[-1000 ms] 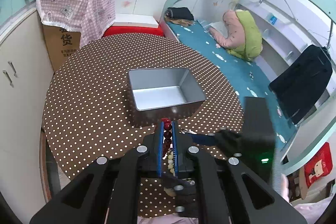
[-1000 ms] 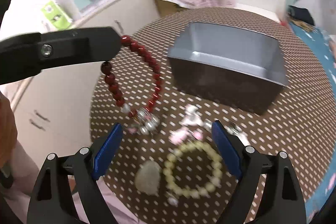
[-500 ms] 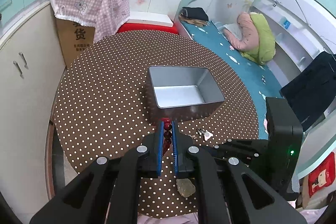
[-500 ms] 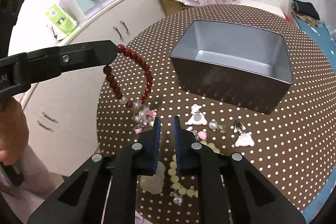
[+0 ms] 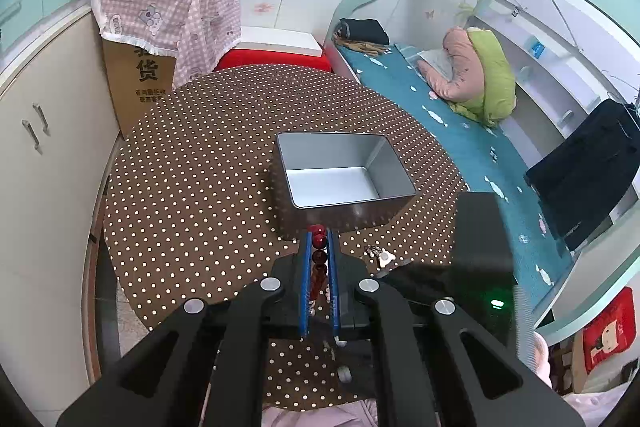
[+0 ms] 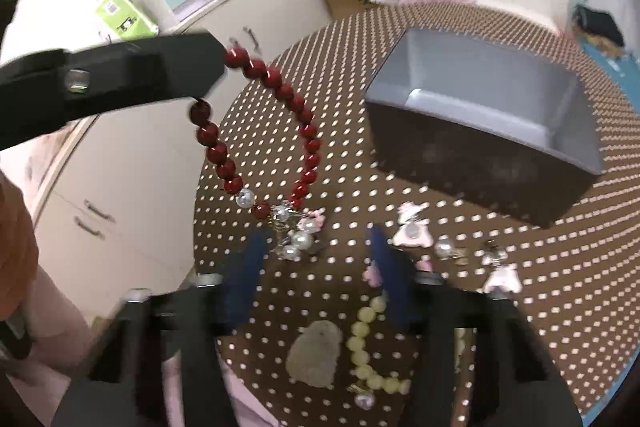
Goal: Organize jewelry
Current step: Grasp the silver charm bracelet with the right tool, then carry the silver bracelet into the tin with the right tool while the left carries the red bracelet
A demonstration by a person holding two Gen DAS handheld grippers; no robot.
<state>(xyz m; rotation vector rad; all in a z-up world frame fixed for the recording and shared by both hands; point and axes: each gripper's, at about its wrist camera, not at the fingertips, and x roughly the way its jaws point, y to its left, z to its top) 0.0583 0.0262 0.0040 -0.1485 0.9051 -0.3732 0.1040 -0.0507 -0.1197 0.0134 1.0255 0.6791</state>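
grey tin (image 5: 394, 163), bare inside, on table (image 5: 192, 187)

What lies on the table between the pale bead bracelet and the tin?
Pink-and-white charms and small earrings, on bare cloth short of the tin; the bracelet sits nearest. Right wrist view.

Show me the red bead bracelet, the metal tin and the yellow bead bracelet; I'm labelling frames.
red bead bracelet (image 6: 310, 147), right wrist view, on a bead of its hanging right strand.
metal tin (image 5: 340, 183), left wrist view, on its bare inner floor.
yellow bead bracelet (image 6: 358, 345), right wrist view, on a bead of its left strand.
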